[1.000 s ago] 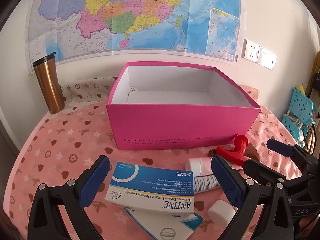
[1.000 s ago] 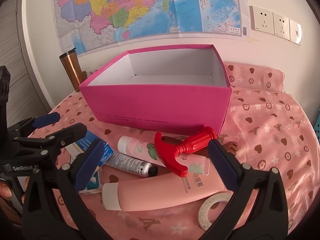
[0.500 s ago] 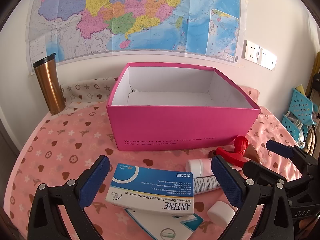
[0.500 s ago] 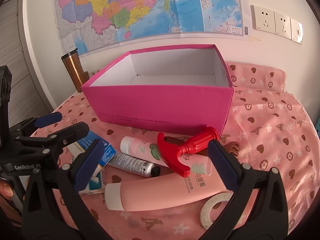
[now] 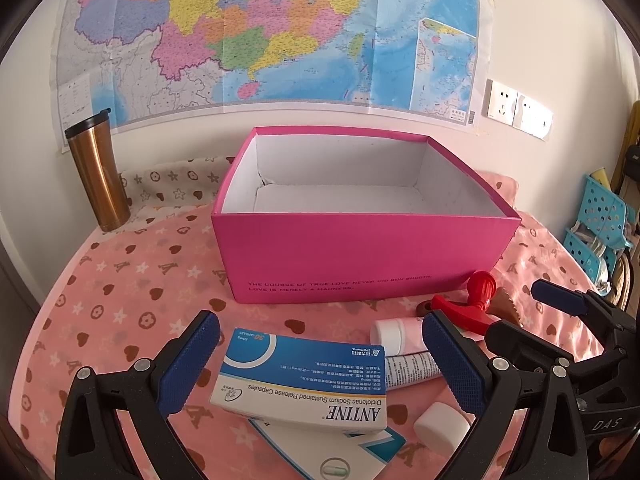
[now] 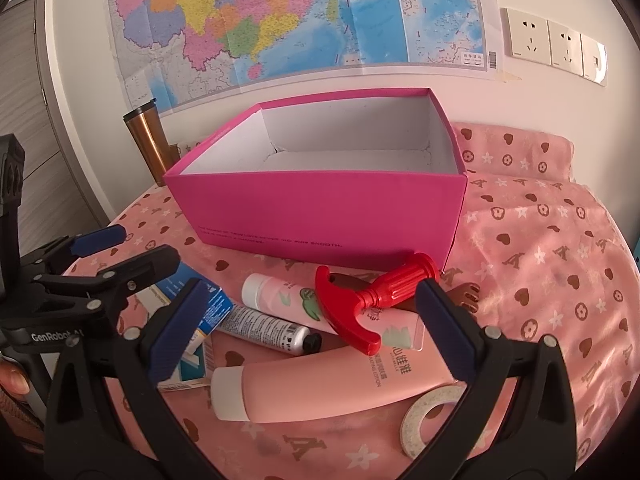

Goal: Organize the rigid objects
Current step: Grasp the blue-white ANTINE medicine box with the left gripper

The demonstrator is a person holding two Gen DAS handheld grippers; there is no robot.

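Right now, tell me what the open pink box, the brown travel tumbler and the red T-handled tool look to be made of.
Open pink box: matte cardboard, seemingly; thin walls, white lining, creased inner corners.
Brown travel tumbler: probably brushed metal; soft vertical sheen, black lid likely plastic.
Red T-handled tool: glossy moulded plastic, ribbed grip.

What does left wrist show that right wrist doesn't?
Only left wrist: the top of the medicine box, the leaflet under it, blue baskets.

Only right wrist: the tape ring, the whole big pink tube, a door.

Both: open, empty pink box, red-handled tool, silver tube, copper tumbler, map, both claws open.
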